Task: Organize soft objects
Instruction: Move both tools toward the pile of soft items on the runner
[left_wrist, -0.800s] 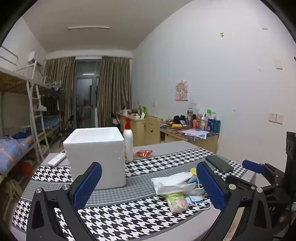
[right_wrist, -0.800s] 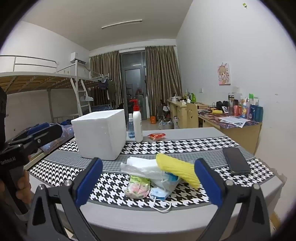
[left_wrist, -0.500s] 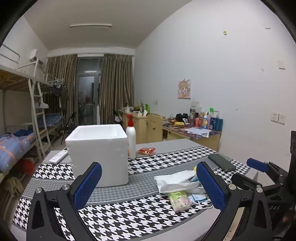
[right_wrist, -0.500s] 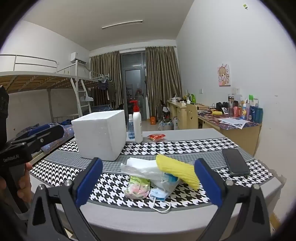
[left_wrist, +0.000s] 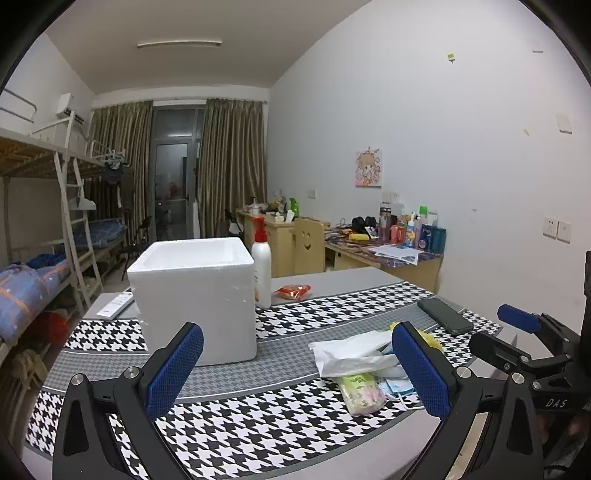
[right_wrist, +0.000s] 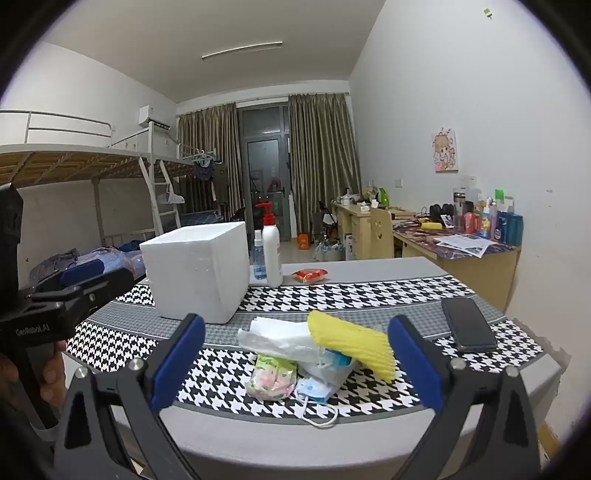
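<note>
A pile of soft things lies at the table's near edge: a yellow foam sleeve, a white plastic bag, a green tissue pack and a blue face mask. The bag and tissue pack also show in the left wrist view. A white foam box stands open-topped to the left. My left gripper is open and empty, short of the box and pile. My right gripper is open and empty, just short of the pile.
A white pump bottle and a small spray bottle stand behind the box. A red snack packet lies further back. A black phone lies at the right. A remote lies left of the box.
The left wrist view has shifted slightly, bringing the box and pile a little nearer. The right gripper has barely moved. Both stay open.
</note>
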